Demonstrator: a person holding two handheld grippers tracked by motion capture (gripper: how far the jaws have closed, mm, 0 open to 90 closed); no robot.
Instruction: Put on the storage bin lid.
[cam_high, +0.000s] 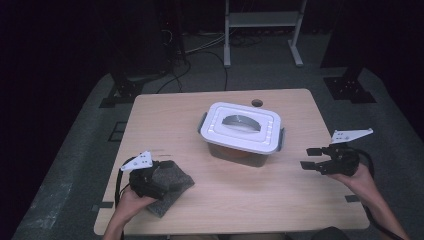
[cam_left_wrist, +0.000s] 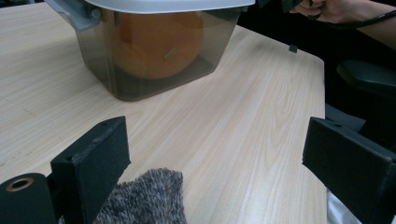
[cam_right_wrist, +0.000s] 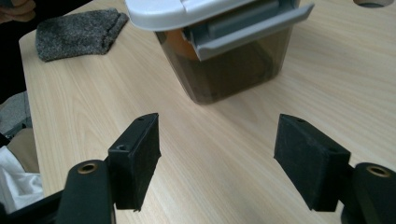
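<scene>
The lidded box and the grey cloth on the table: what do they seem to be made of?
White-lidded smoky clear box: probably plastic, with smooth walls that show an orange thing inside. Speckled grey cloth: seemingly a soft knit or fleece, with a fuzzy, mottled surface.

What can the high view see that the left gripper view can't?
High view alone: the white lid's curved grey handle, the round hole in the table, the white metal rack on the floor behind, and the left gripper from outside. Left gripper view alone: the round orange thing inside the smoky see-through plastic box. Both: that box, its white lid, the grey fuzzy cloth, the light wooden table and the right gripper, jaws open.
</scene>
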